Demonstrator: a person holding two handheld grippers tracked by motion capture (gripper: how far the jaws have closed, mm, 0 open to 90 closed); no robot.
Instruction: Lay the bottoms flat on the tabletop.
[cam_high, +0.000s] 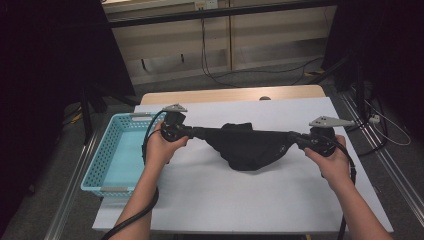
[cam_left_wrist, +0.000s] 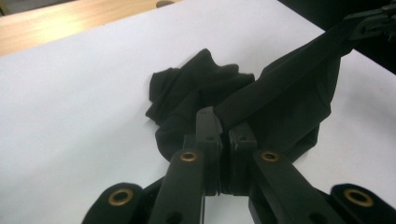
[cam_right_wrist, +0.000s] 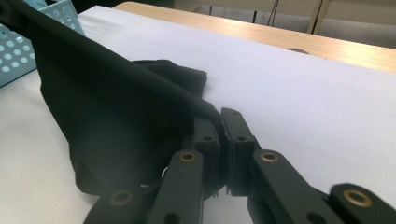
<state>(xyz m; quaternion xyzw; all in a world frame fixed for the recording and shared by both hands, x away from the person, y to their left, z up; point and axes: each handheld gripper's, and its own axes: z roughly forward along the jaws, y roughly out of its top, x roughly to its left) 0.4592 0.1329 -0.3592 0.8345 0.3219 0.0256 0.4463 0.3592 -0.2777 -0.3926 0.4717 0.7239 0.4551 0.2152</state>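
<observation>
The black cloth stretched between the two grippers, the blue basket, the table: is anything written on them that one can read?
None can be read. A tiny pale mark on the black cloth garment near the right gripper is too small to make out. The light blue perforated plastic basket and white table cover carry no writing.

The black garment (cam_high: 247, 146) is soft, matt cloth, creased and folded. The table (cam_high: 280, 200) carries a smooth, matt white sheet, with pale bare wood (cam_high: 225, 95) along its far edge. The basket (cam_high: 107, 155) at its left edge is light-blue perforated plastic, faintly glossy.
</observation>
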